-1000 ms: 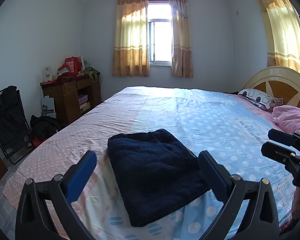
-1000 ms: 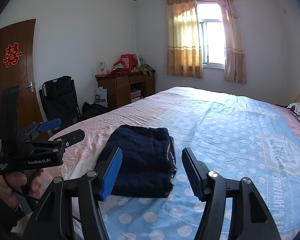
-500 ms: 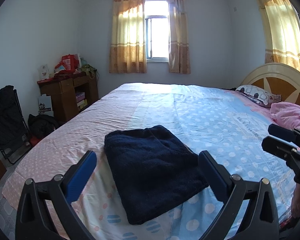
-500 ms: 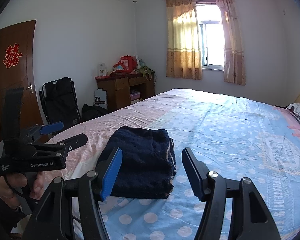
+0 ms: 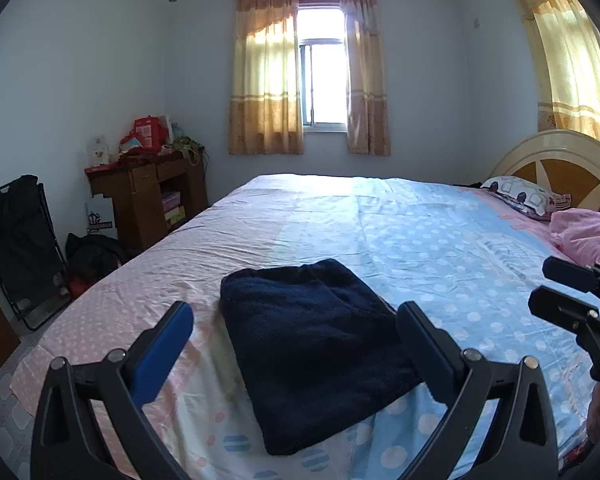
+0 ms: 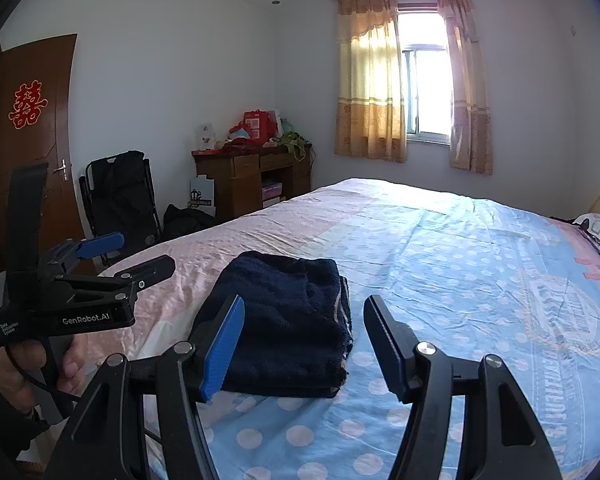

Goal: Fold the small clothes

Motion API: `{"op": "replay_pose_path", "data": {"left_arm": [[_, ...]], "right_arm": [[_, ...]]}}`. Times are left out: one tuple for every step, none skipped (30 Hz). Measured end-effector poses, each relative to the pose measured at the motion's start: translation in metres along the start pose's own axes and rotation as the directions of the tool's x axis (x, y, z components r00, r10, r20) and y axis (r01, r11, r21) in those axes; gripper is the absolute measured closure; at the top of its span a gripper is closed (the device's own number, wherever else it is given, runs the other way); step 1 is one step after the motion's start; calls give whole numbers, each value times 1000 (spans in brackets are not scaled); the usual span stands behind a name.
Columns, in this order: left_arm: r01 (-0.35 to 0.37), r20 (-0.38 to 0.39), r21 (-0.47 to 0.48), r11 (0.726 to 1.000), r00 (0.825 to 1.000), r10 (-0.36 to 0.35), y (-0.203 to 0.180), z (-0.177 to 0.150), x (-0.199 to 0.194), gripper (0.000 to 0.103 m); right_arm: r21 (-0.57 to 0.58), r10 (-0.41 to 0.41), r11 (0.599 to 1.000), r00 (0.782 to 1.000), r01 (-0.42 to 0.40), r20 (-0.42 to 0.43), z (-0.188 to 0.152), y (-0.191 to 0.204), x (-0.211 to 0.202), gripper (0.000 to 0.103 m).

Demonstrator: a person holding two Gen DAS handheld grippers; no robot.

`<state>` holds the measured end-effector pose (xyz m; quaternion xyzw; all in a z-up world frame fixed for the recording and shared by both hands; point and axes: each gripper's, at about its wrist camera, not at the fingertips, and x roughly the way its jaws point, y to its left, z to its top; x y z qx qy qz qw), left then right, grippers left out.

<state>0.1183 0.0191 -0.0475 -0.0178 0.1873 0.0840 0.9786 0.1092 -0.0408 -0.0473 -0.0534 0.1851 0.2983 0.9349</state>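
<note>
A dark navy garment (image 5: 316, 344) lies folded into a flat rectangle on the bed near its front edge; in the right wrist view it (image 6: 288, 320) shows as a thick folded stack. My left gripper (image 5: 292, 340) is open and empty, held above the near part of the garment without touching it. My right gripper (image 6: 304, 336) is open and empty, hovering in front of the garment's near right edge. The right gripper also shows at the right of the left wrist view (image 5: 564, 292), and the left gripper at the left of the right wrist view (image 6: 132, 260).
The bed (image 5: 420, 240) has a pink and blue polka-dot sheet. A patterned pillow (image 5: 520, 196) and pink bedding (image 5: 584, 232) lie by the headboard at right. A wooden desk (image 5: 148, 192) and a black folding chair (image 5: 16, 240) stand left of the bed.
Both grippers have drawn back and risen slightly from the garment, staying open. The folded garment has not moved on the bed.
</note>
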Motion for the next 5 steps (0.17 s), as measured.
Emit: {"op": "replay_pose_path", "data": {"left_arm": [[5, 0, 1, 1000, 1000, -5, 0, -1, 0, 0], [9, -4, 2, 1000, 1000, -9, 0, -1, 1, 0], [10, -5, 2, 1000, 1000, -10, 0, -1, 2, 0], [11, -4, 4, 1000, 1000, -11, 0, -1, 2, 0], [11, -4, 5, 1000, 1000, -11, 0, -2, 3, 0]], "right_arm": [[-1, 1, 1000, 1000, -1, -2, -1, 0, 0, 40], [-2, 2, 1000, 1000, -2, -4, -1, 0, 1, 40], [-4, 3, 1000, 1000, -3, -7, -1, 0, 1, 40], [-4, 4, 1000, 1000, -4, -7, -1, 0, 1, 40], [-5, 4, 1000, 1000, -4, -7, -2, 0, 1, 40]]}}
